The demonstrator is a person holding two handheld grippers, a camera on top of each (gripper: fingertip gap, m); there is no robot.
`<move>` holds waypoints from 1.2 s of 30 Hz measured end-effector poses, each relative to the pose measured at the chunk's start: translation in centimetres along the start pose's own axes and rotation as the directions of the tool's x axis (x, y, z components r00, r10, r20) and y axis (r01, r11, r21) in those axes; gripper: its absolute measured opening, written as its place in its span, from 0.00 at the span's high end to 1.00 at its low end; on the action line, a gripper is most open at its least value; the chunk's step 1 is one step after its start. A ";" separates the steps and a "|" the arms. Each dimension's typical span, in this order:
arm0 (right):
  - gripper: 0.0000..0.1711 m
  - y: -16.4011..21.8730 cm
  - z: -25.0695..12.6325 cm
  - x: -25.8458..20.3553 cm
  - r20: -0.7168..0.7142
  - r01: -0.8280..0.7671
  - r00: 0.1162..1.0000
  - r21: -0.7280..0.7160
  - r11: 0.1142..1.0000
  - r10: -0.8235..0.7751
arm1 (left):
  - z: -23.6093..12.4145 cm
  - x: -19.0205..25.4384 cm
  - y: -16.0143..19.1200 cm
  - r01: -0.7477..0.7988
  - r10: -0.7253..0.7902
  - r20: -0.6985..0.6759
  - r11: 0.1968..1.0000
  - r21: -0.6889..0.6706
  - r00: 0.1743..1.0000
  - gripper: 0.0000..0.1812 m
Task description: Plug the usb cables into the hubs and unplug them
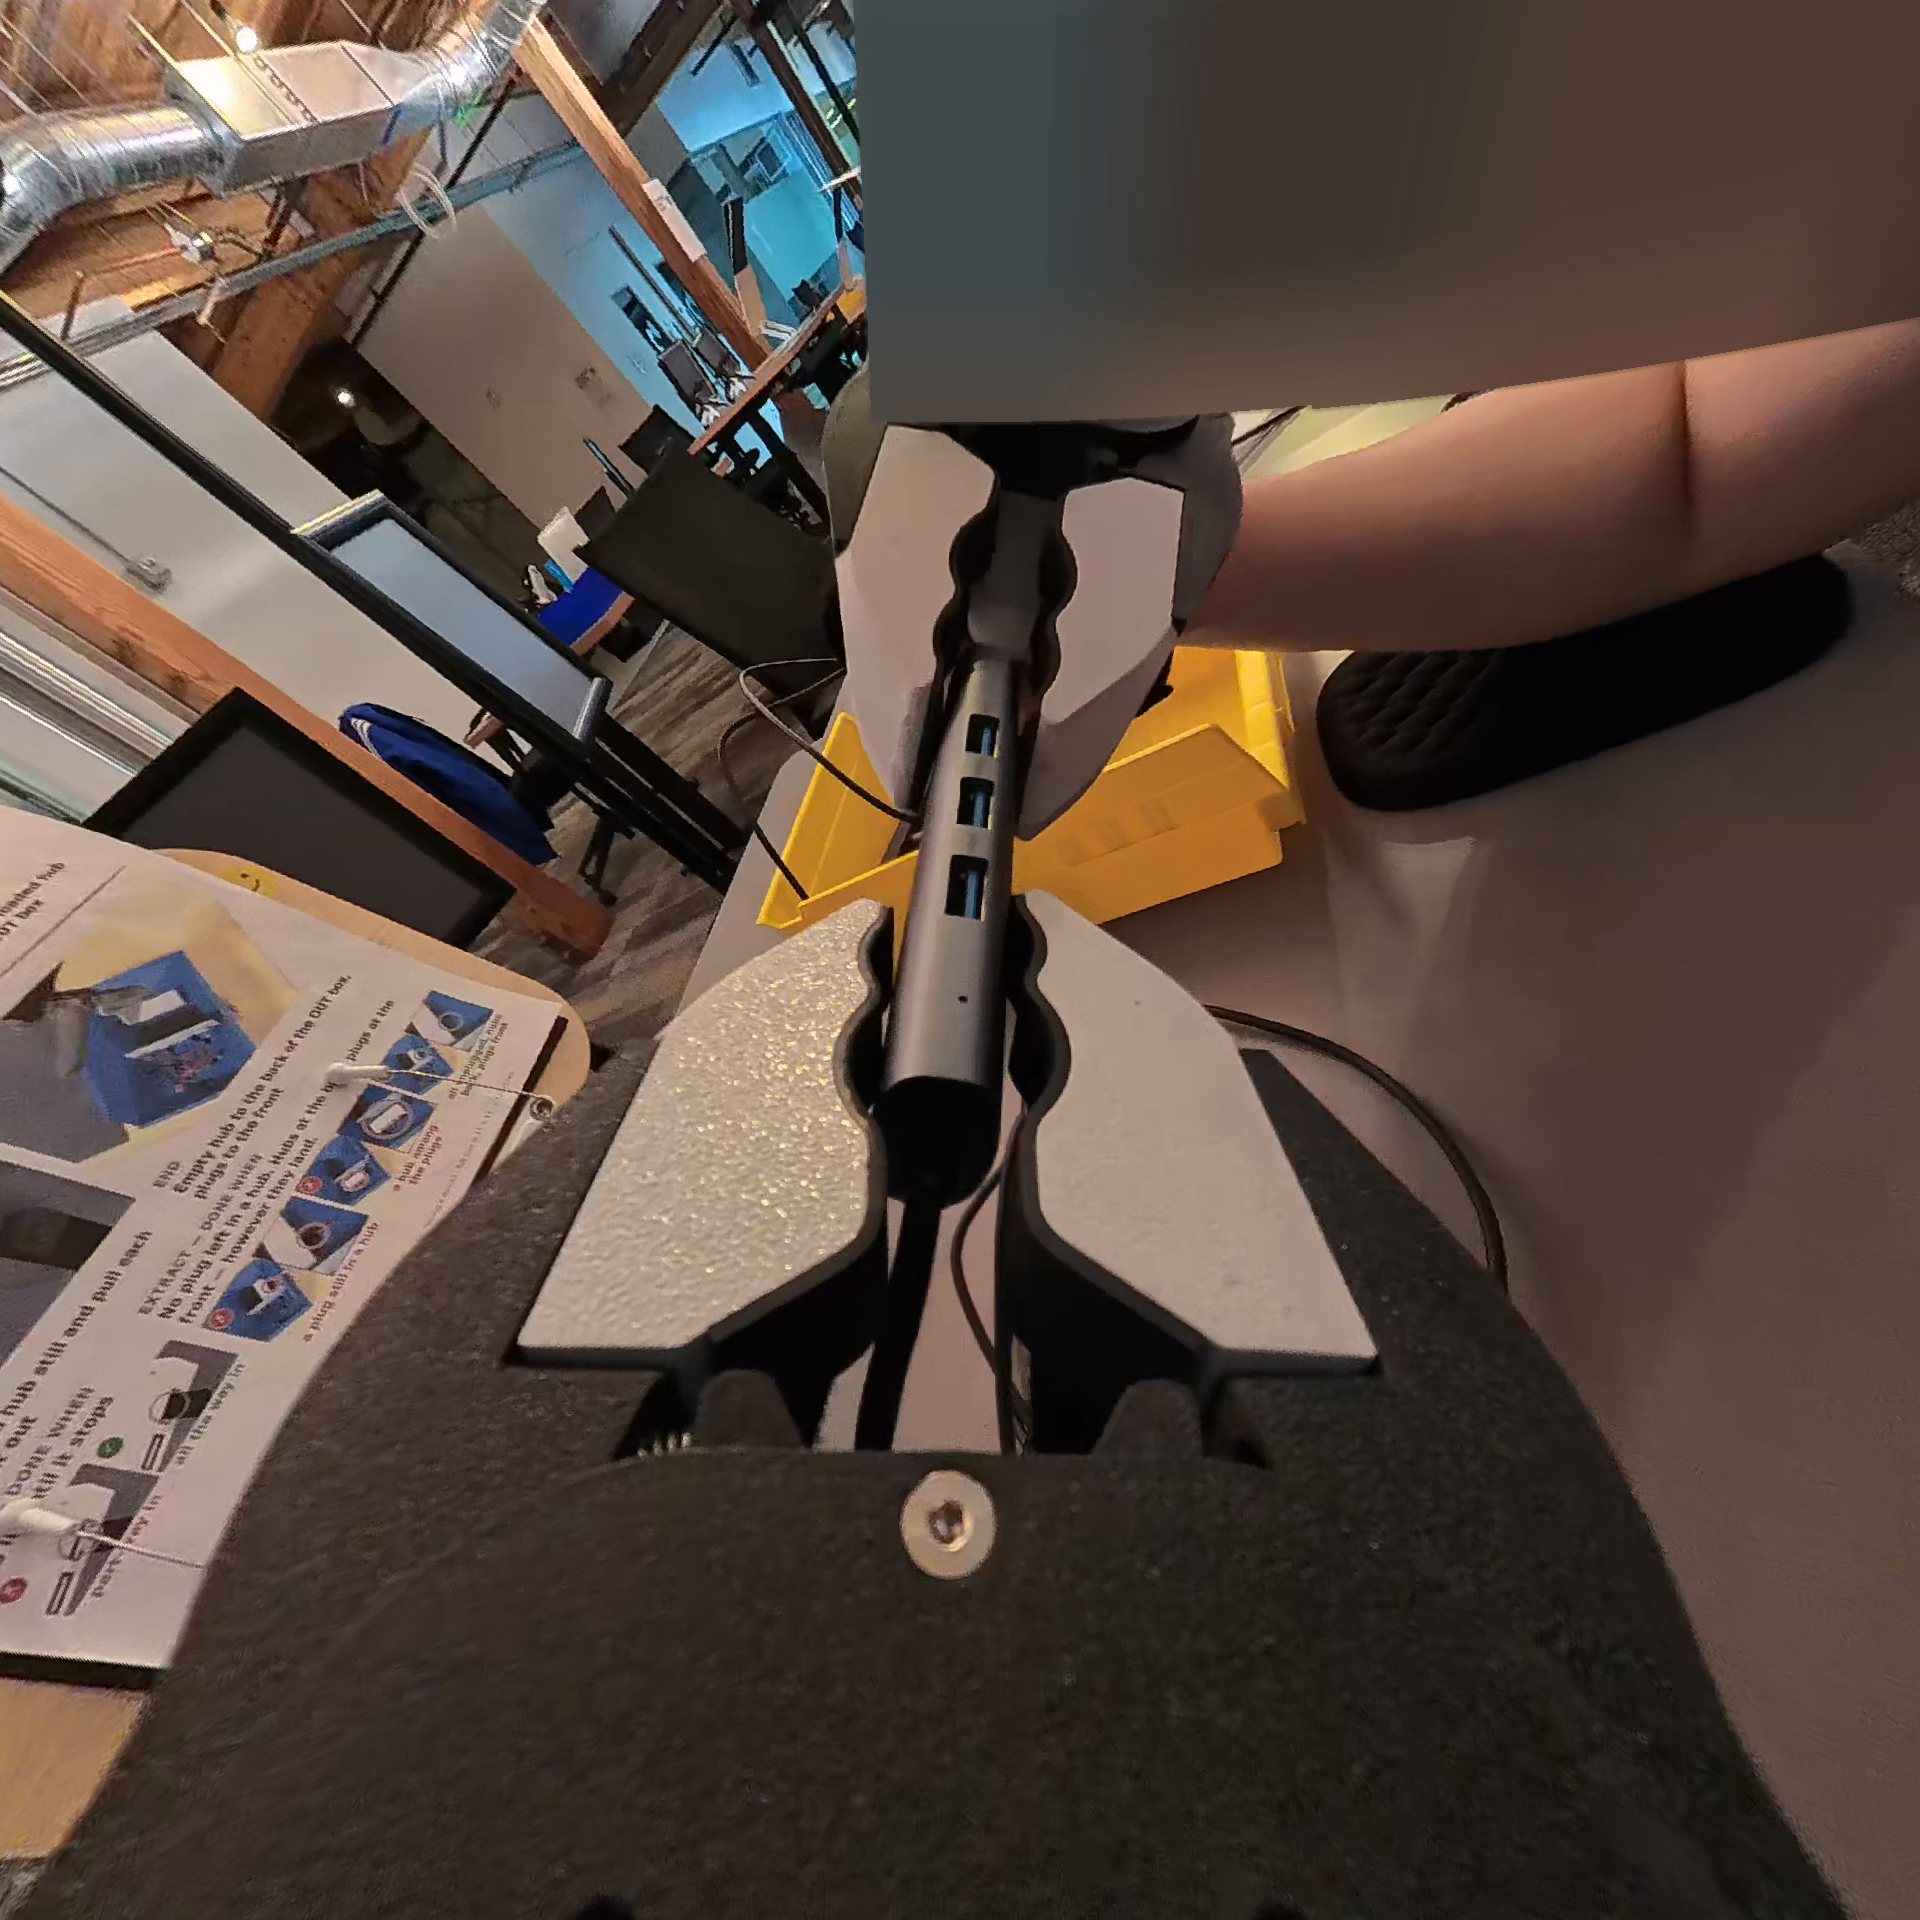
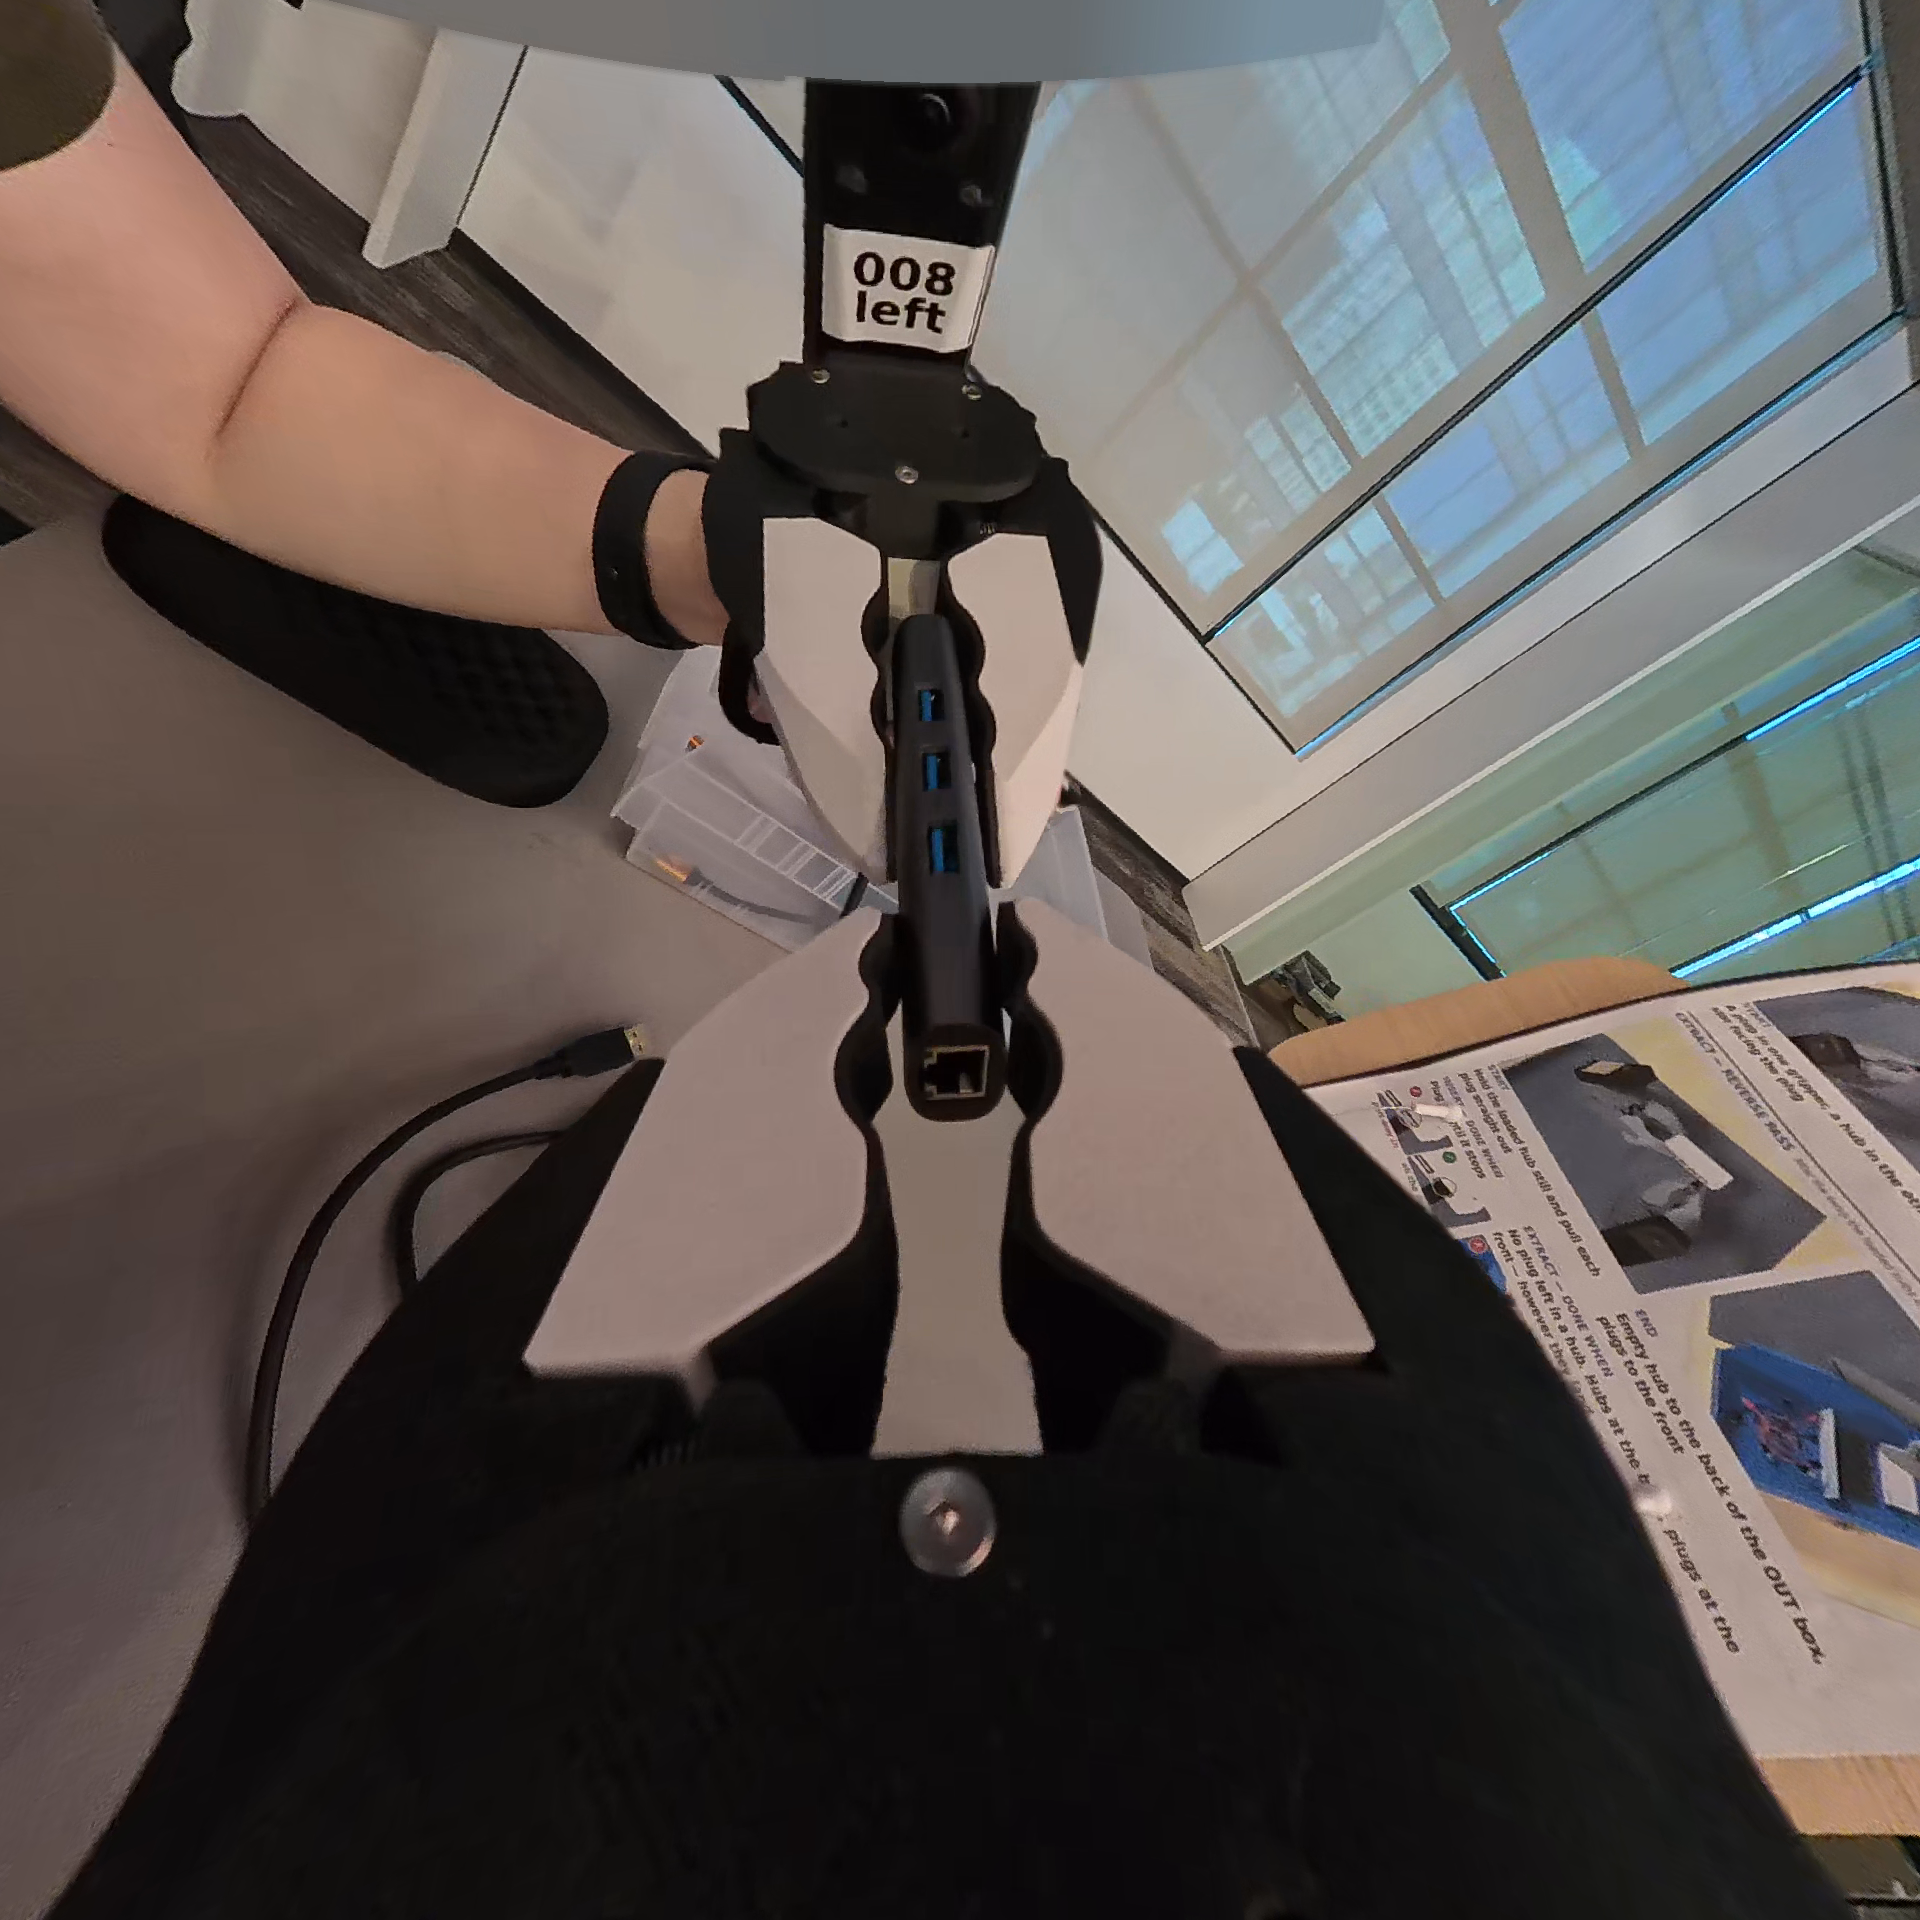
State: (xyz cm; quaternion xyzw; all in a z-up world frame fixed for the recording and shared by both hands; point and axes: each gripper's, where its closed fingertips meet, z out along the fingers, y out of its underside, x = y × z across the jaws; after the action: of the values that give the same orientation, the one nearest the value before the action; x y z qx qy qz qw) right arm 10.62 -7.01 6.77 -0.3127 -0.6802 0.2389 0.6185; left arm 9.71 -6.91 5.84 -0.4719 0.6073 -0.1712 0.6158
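Gripping dark hub (image 1: 951, 977) at both ends: left gripper (image 1: 951, 1049) & right gripper (image 2: 951, 1039), fingers clamped on it. Loose usb cable (image 2: 582, 1060) lying on bench (image 2: 260, 987), near its left edge.

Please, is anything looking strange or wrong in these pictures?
Yes. Both tools grip the same hub, the left tool at one end and the right tool at the other. All three blue ports look empty, and a USB plug lies loose on the table.
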 end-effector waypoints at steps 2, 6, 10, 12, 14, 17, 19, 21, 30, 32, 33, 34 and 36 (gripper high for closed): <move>0.89 -0.2 0.1 0.0 -0.002 -0.009 1.000 0.006 1.000 0.009 | -0.1 0.0 -0.1 0.008 -0.008 -0.007 1.000 0.005 1.000 0.89; 0.89 -0.3 0.5 0.1 -0.019 -0.020 1.000 0.013 1.000 0.020 | -0.4 -0.2 0.4 0.017 -0.017 0.000 1.000 0.004 1.000 0.86; 0.89 -1.0 0.5 0.0 -0.019 -0.034 0.999 0.048 0.998 0.034 | -0.7 -0.3 0.0 0.001 -0.002 0.006 0.999 0.034 1.000 0.88; 0.89 -0.9 0.5 0.0 -0.017 -0.042 0.999 0.055 0.998 0.043 | -0.6 -0.3 -0.1 0.023 -0.023 -0.006 0.999 0.035 1.000 0.88; 0.89 -0.6 0.6 0.0 -0.021 -0.040 0.999 0.043 0.998 0.041 | -0.6 -0.2 0.2 -0.002 0.002 -0.003 1.000 0.014 1.000 0.89; 0.88 0.3 0.8 0.4 -0.047 -0.067 0.997 0.014 0.998 0.068 | -0.5 -0.3 0.9 -0.053 0.053 0.014 0.997 -0.050 0.998 0.90; 0.86 0.7 0.7 1.3 -0.112 -0.073 0.991 0.023 0.997 0.075 | -0.5 -0.9 1.3 -0.069 0.074 0.053 0.994 -0.082 0.996 0.90; 0.83 0.0 0.3 2.6 -0.223 -0.077 0.970 0.080 0.994 0.093 | -1.0 -2.3 2.1 -0.068 0.084 0.116 0.989 -0.134 0.990 0.90; 0.84 3.6 8.3 -4.7 -0.248 -0.602 0.790 -0.144 0.785 0.560 | -7.8 -10.5 3.1 0.087 0.005 0.504 0.983 -0.159 0.864 0.90; 0.84 6.3 10.3 -9.1 -0.207 -0.622 0.782 -0.308 0.720 0.587 | -8.3 -11.1 2.9 0.090 0.004 0.543 0.985 -0.146 0.840 0.90; 0.88 7.4 10.7 -10.9 -0.191 -0.609 0.789 -0.370 0.702 0.584 | -8.2 -11.1 2.7 0.088 0.004 0.547 0.986 -0.141 0.837 0.90; 0.90 8.5 10.9 -12.2 -0.185 -0.591 0.799 -0.417 0.690 0.572 | -8.1 -11.1 2.7 0.088 0.006 0.557 0.986 -0.142 0.830 0.91; 0.90 11.0 10.6 -13.2 -0.213 -0.547 0.829 -0.502 0.670 0.517 | -7.8 -11.1 2.7 0.080 0.016 0.562 0.986 -0.145 0.827 0.90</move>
State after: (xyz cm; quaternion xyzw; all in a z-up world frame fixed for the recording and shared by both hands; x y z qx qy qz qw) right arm 2.06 -8.28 -11.50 -0.6653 -0.5816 0.1972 0.4246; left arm -0.60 0.24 11.64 -0.5598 0.4034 0.0146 0.7237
